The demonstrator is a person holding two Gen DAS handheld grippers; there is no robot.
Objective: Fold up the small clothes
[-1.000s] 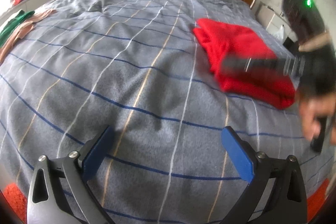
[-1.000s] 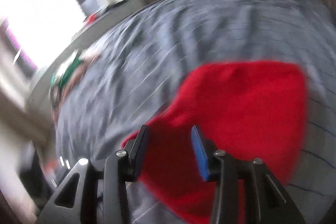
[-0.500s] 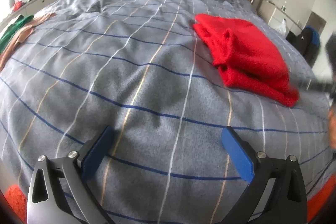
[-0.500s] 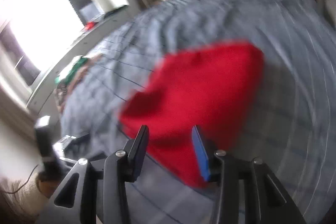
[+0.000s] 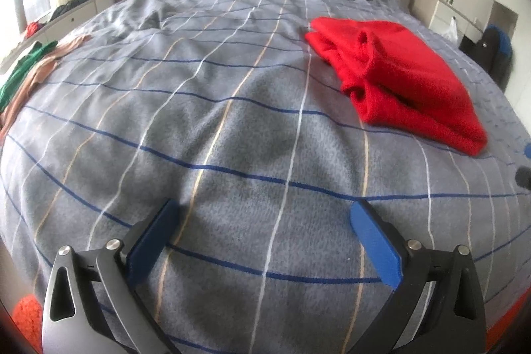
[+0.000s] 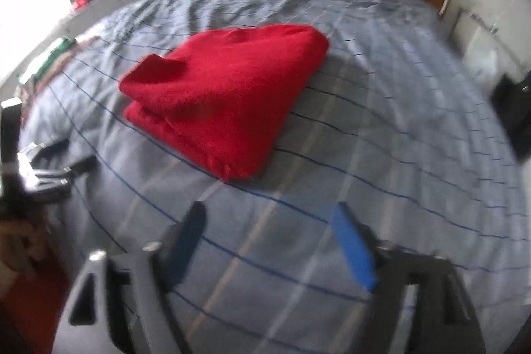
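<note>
Red garment point(image 6: 229, 95) folded on blanket point(image 5: 232, 135), untouched; right gripper point(image 6: 268, 224) fingers opening, empty; left gripper point(image 5: 262, 214) fingers wide, empty.

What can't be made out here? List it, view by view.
- Left wrist view: the right hand-held gripper is cut off by the right edge.
- Right wrist view: motion blur smears the green and tan clothes.
- Both views: the red garment is folded, so its type stays hidden.

right hand-held gripper point(image 6: 267, 224): backed off red garment point(image 6: 229, 95) | jaws opening, nothing between | left view: gone
</note>
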